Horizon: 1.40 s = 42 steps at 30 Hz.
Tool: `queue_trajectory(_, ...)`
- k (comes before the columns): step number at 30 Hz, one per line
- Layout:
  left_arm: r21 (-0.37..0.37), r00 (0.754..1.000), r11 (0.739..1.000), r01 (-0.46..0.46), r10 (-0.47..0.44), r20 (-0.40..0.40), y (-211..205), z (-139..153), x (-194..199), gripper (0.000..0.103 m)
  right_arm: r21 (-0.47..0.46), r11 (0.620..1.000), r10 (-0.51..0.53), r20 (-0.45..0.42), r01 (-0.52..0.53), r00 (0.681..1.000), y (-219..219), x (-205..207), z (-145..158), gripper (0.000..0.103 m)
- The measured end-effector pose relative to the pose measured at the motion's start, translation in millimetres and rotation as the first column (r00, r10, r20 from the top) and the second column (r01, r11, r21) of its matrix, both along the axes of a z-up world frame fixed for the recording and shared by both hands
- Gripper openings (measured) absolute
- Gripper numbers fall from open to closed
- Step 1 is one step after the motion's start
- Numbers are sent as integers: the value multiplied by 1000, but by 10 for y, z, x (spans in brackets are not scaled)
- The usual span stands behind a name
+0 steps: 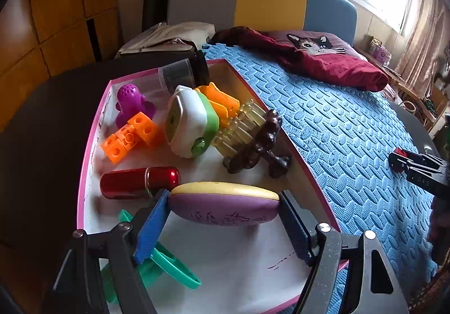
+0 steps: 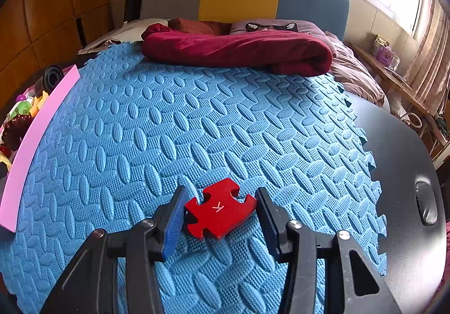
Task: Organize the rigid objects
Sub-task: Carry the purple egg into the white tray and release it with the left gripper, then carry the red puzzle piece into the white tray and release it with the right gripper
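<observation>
1. Purple-and-cream oval case (image 1: 223,205) sits clamped between the left claw's (image 1: 223,218) blue pads, over the pink-rimmed box (image 1: 92,128).
2. Right claw (image 2: 220,214) grips a red puzzle piece (image 2: 220,208) on the blue mat (image 2: 197,122).
3. Green scissors-like item (image 1: 171,266) is partly hidden beneath the left claw.

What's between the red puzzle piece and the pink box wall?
Only bare blue foam mat separates the red puzzle piece from the pink box wall, per the right wrist view.

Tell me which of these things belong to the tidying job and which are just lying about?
Part of the job:
- purple oval case, held in the left claw
- red puzzle piece, between the right claw pads
- pink-rimmed box of toys
- orange blocks

Just lying about:
- maroon blanket
- cat pillow
- blue foam mat
</observation>
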<state>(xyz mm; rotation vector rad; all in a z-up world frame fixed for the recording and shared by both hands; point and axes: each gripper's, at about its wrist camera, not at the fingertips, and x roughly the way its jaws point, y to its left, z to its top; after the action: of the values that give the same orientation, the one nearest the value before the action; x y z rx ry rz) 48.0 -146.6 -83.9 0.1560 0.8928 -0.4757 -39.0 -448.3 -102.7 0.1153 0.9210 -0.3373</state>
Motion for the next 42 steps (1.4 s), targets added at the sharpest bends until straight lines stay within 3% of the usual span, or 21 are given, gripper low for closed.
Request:
queue_trajectory(22, -74, 991, 991, -113, 118, 63, 323, 523, -200, 86, -17, 1000, 5, 4, -5, 1000, 28, -19, 2, 49)
queue_trajectory(42, -83, 970, 970, -227, 233, 75, 796, 591, -229, 86, 56, 998, -34, -12, 35, 999, -32, -6, 13, 49)
